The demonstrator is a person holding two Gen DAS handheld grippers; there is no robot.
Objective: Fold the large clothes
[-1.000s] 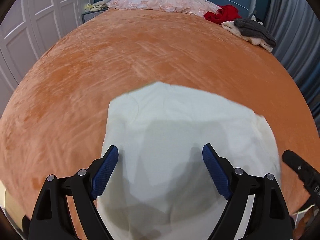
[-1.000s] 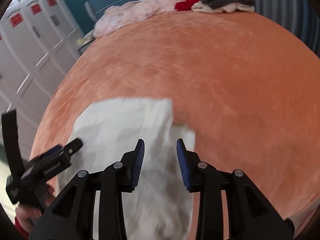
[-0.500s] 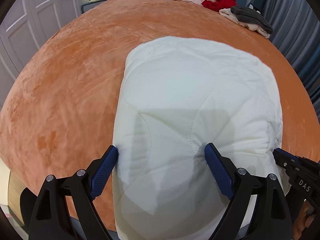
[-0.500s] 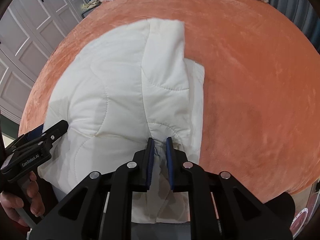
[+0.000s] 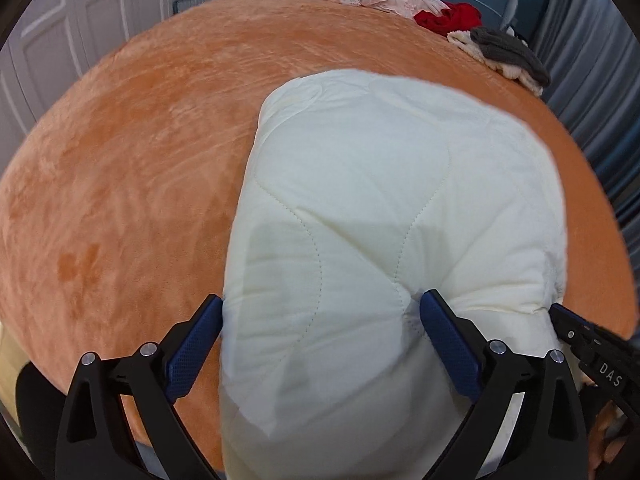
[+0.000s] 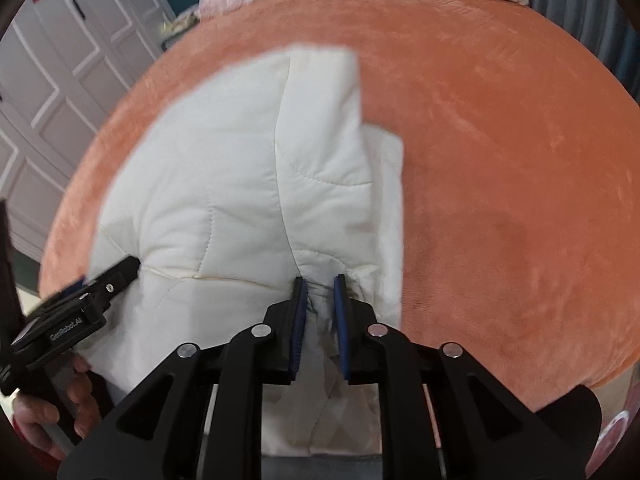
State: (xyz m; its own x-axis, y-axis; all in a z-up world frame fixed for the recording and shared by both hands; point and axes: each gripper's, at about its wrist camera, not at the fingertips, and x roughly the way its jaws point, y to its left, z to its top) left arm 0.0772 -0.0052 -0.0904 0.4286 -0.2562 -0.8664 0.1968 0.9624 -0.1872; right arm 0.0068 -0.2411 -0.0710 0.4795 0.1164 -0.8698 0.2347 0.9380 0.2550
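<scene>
While the white quilted padded garment (image 5: 380, 208) lies folded near the close edge of the bed's orange plush cover (image 5: 132, 168), with its near end hanging over that edge, both tools sit at its fold. The left hand-held gripper (image 5: 320, 344) has just been opening and now stands at its widest, astride a fat bulge of padding; its blue pads (image 5: 444, 336) touch the fabric at the sides, but it does not look like a real clamp. The right hand-held gripper (image 6: 320, 316) has its jaws slightly apart after just easing open, with a thin pinch of cloth between them; whether the pads press it I cannot tell. The risk, as I judge it, is spring-back: puffy filling can push the fold open once both grips loosen. The overhanging end could also drag the bundle off the bed, and a pad could snag cloth on withdrawal, skewing the layers.
</scene>
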